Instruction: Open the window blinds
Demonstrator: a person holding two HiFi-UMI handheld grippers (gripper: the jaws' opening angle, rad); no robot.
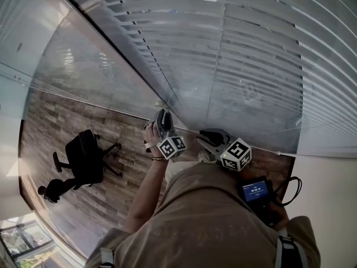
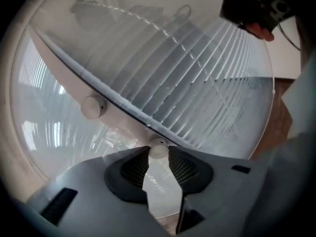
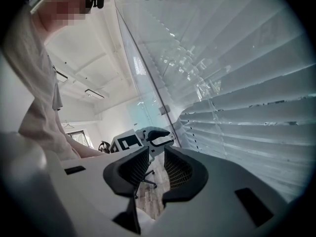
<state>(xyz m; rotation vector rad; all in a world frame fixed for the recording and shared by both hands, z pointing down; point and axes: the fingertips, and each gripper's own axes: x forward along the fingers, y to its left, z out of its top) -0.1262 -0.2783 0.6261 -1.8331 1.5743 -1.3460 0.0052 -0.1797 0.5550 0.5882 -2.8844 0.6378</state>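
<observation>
White slatted window blinds [image 1: 251, 66] fill the wall ahead, their slats nearly flat against the glass. In the head view my left gripper [image 1: 162, 114] is raised at the blinds' left edge. In the left gripper view its pads are shut on the rounded white end of the blinds' tilt wand [image 2: 158, 151], right at the fingertips of the left gripper [image 2: 158, 158], with the slats [image 2: 192, 83] just beyond. My right gripper [image 1: 210, 134] hangs beside it to the right, apart from the blinds [image 3: 247, 107]. The right gripper [image 3: 157, 164] is open with nothing between its jaws.
A second white knob [image 2: 92, 106] sits on the frame left of the wand. A black office chair [image 1: 83, 158] stands on the wooden floor [image 1: 50, 121] to the left, behind a glass wall [image 1: 83, 66]. A small screen device [image 1: 256, 191] hangs at the person's waist.
</observation>
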